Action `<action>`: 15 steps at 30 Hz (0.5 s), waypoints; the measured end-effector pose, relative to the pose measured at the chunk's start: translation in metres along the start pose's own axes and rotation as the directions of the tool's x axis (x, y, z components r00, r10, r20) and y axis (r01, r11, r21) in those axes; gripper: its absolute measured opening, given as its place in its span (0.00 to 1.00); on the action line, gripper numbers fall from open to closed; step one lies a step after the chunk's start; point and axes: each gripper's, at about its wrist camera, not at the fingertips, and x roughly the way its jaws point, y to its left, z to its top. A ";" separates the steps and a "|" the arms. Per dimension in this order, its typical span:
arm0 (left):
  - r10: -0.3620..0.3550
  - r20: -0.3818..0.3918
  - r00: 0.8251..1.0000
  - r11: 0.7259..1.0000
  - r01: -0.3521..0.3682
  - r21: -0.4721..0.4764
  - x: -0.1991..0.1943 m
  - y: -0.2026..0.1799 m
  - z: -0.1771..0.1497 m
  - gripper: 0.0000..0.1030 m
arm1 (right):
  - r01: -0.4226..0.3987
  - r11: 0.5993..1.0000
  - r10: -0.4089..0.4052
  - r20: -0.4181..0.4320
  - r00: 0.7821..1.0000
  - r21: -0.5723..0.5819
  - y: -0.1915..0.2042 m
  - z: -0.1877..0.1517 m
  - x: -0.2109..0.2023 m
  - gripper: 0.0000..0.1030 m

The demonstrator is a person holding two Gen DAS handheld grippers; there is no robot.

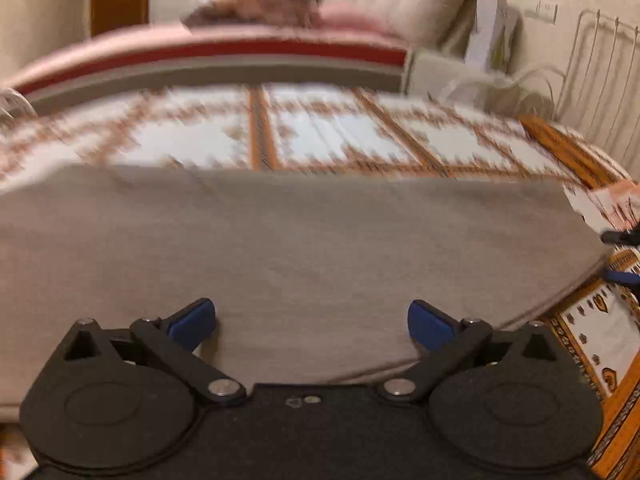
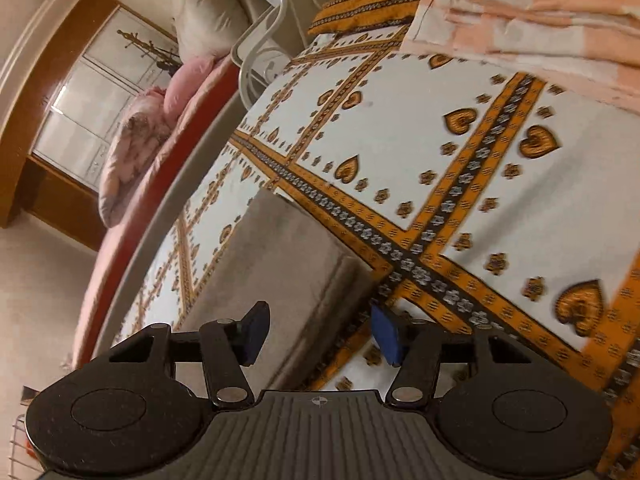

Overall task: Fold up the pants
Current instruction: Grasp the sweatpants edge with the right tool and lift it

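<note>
Pants lie flat on the bed, a grey band already folded at least once by the look of it.

Left tongs: spread wide, nothing between the pads, hanging over the near long edge of the pants. In the left view the pants' long axis runs left-right across the frame, square to the line the left tongs point along. Cloth fills the view from the pads outward; the far long edge sits beyond, with patterned bedspread past it.

Right tongs: part-spread, not pinching. One pad is over the cloth, the other over bedspread just off the pants' edge, so they straddle that edge at the short end. In the right view the pants run away from the tongs, up and left, so the long axis lies roughly along the pointing line. The tips of the right tongs also show at the pants' right end in the left view.

Judgement: the next fold probably brings one short end over the other along the long axis. The right tongs are nearer a short end and better lined up for a grip; the left tongs sit mid-length and would have to travel to an end corner.

Orange checked cloth lies well apart from the pants, past the bedspread.
</note>
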 end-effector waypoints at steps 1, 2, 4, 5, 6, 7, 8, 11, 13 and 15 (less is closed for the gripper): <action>0.028 0.007 1.000 0.999 -0.029 0.028 0.005 -0.011 -0.002 0.94 | -0.005 1.000 0.005 -0.002 1.000 0.005 0.000 0.001 0.004 0.56; 0.051 0.024 0.998 0.997 -0.052 0.063 0.009 -0.020 -0.005 0.94 | -0.014 1.000 0.014 -0.006 1.000 0.013 0.000 0.002 0.007 0.56; 0.069 0.050 0.996 0.995 -0.073 0.072 0.016 -0.028 -0.008 0.94 | -0.012 1.000 0.012 -0.011 1.000 0.003 0.004 0.004 0.014 0.55; 0.075 0.065 0.995 0.994 -0.079 0.069 0.019 -0.030 -0.007 0.94 | -0.007 1.000 0.007 -0.013 1.000 -0.016 0.008 0.005 0.017 0.53; 0.078 0.072 0.994 0.993 -0.083 0.080 0.022 -0.033 -0.007 0.94 | 0.001 0.999 -0.001 -0.011 1.000 -0.034 0.011 0.005 0.020 0.51; 0.077 0.076 0.994 0.992 -0.084 0.092 0.023 -0.035 -0.006 0.94 | 0.014 0.999 -0.015 -0.010 1.000 -0.051 0.013 0.005 0.022 0.41; 0.072 0.077 0.994 0.992 -0.079 0.094 0.024 -0.035 -0.004 0.94 | 0.028 0.998 -0.029 -0.009 1.000 -0.062 0.015 0.005 0.024 0.27; 0.035 0.067 0.997 0.992 -0.043 0.120 0.021 -0.031 -0.001 0.94 | 0.031 0.997 -0.032 -0.018 0.999 -0.073 0.018 0.004 0.027 0.22; -0.014 0.053 0.998 0.993 0.008 0.118 0.012 -0.018 0.005 0.94 | 0.035 0.996 -0.036 -0.009 0.999 -0.076 0.021 0.003 0.024 0.19; -0.010 0.093 0.996 0.987 -0.006 0.163 -0.010 0.011 0.007 0.94 | 0.025 0.994 -0.024 0.010 1.000 -0.110 0.031 0.001 0.015 0.19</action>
